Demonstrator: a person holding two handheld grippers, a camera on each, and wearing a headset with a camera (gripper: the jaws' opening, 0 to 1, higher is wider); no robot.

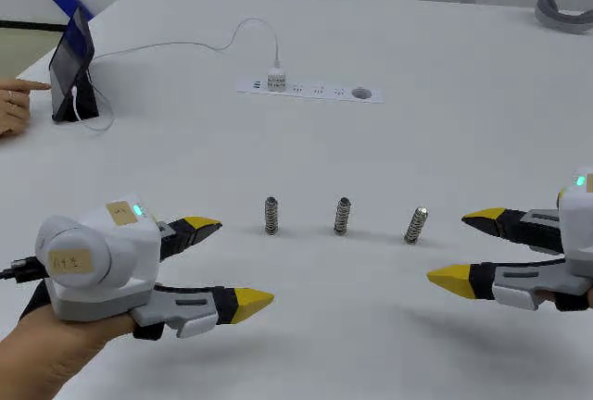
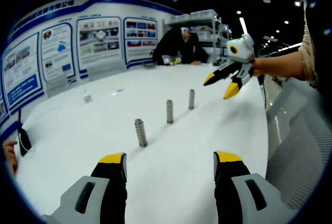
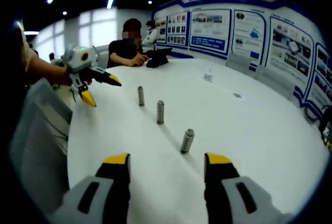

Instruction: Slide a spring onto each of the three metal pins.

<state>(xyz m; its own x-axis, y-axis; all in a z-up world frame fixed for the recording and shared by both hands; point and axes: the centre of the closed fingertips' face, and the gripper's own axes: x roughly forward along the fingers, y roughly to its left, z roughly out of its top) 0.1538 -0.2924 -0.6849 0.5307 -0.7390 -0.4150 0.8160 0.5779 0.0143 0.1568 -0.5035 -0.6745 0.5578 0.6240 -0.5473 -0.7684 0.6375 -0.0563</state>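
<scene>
Three metal pins stand in a row on the white table, each with a spring around it: the left pin [image 1: 271, 216], the middle pin [image 1: 342, 217] and the right pin [image 1: 416, 225], which leans a little. My left gripper [image 1: 222, 264] is open and empty, low at the left, short of the left pin [image 2: 140, 133]. My right gripper [image 1: 468, 247] is open and empty at the right, close to the leaning pin [image 3: 187, 141]. The other pins [image 3: 160, 112] [image 3: 140, 96] recede behind it. Each gripper shows in the other's view: the right gripper [image 2: 220, 85], the left gripper [image 3: 101, 90].
A white power strip [image 1: 309, 90] with a plugged-in charger and cable lies behind the pins. A dark tablet on a stand [image 1: 74, 66] is at the far left, with a person's hand [image 1: 14, 106] beside it. A grey object [image 1: 562, 11] sits at the far right.
</scene>
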